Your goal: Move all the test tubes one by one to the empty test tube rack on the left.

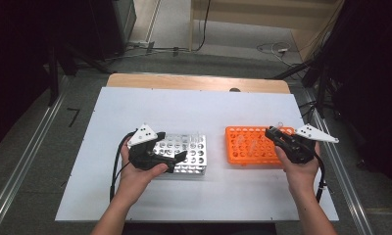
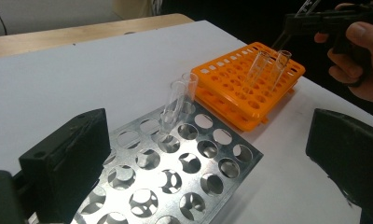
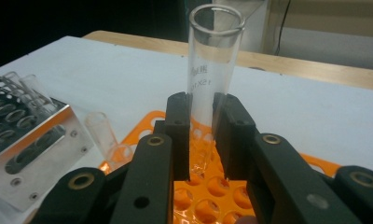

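Standing upright between right gripper (image 3: 201, 140) fingers (image 3: 177, 126): test tube (image 3: 210, 70).

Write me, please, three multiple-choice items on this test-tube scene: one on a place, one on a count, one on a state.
1. Where does the metal rack stand relative to the orange rack in the high view?
A. left
B. right
C. on top of it

2. How many tubes stand in the metal rack?
A. none
B. two
C. five

3. What is the right claw doing?
A. hanging open
B. gripping the orange rack
C. gripping a glass tube

Key: 1 A, it sits under the left claw; 2 B, the left gripper view shows a pair; 3 C, jaws clamp the upright tube.
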The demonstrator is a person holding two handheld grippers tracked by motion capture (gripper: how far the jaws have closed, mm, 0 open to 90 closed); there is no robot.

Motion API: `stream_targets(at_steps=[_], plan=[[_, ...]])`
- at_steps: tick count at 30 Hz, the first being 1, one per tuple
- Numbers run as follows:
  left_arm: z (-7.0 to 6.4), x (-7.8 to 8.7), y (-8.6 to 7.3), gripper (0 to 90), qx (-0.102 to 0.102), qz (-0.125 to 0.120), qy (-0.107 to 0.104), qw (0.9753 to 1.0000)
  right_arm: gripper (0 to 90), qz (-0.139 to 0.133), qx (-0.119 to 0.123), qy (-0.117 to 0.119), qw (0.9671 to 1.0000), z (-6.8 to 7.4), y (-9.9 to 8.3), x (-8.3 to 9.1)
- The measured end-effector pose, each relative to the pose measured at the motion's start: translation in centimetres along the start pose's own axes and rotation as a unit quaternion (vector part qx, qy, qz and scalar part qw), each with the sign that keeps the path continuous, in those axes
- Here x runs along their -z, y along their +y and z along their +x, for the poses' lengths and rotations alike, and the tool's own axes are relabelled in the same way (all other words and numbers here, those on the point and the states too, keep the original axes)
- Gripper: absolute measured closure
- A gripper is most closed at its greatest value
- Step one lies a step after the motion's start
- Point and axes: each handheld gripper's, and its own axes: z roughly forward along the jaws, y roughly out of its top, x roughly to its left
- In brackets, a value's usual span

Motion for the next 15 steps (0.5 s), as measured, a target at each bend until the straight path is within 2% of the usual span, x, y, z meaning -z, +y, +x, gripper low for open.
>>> stream_targets(at_steps=[6,15], plan=[[-0.1,0.0,0.1,0.0,-0.004,0.001,-0.001,1.0000,74.0,-0.016,0.014,0.014,0.9997,1.0,0.8,0.6],[-0.6,-0.1,0.2,0.0,-0.011,0.001,-0.006,0.9999,74.0,-0.026,0.034,0.043,0.9981,2.8,1.6,1.1]])
